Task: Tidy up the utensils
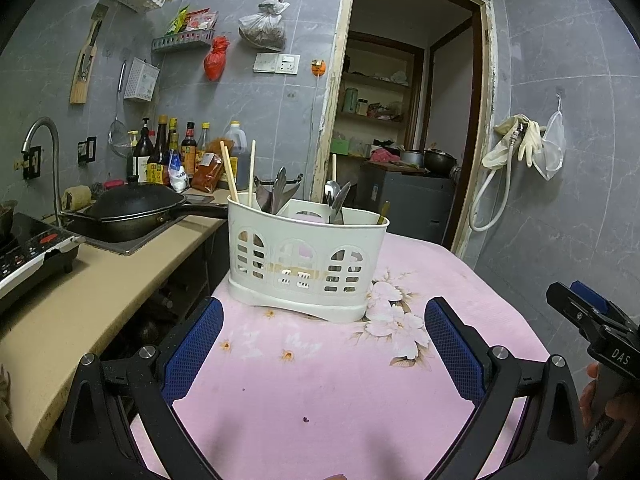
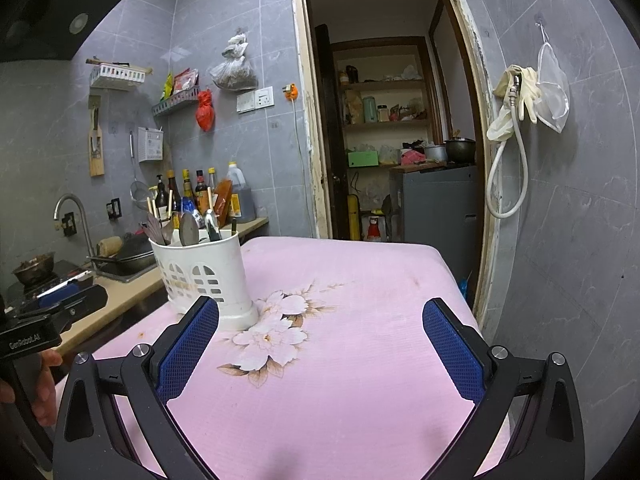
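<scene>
A white plastic utensil caddy (image 1: 304, 260) stands on the pink flowered tablecloth (image 1: 320, 380). It holds chopsticks (image 1: 229, 168), spoons (image 1: 332, 194) and other metal utensils. My left gripper (image 1: 323, 312) is open and empty, a short way in front of the caddy. My right gripper (image 2: 320, 312) is open and empty over the cloth, with the caddy (image 2: 204, 276) just beyond its left finger. The right gripper also shows at the right edge of the left wrist view (image 1: 592, 320).
A beige counter (image 1: 80, 312) runs along the left with a black wok (image 1: 132, 208), an induction cooker (image 1: 28, 252), a tap and sauce bottles (image 1: 168, 152). An open doorway (image 1: 408, 120) lies behind the table. A hose and gloves (image 2: 516, 120) hang on the right wall.
</scene>
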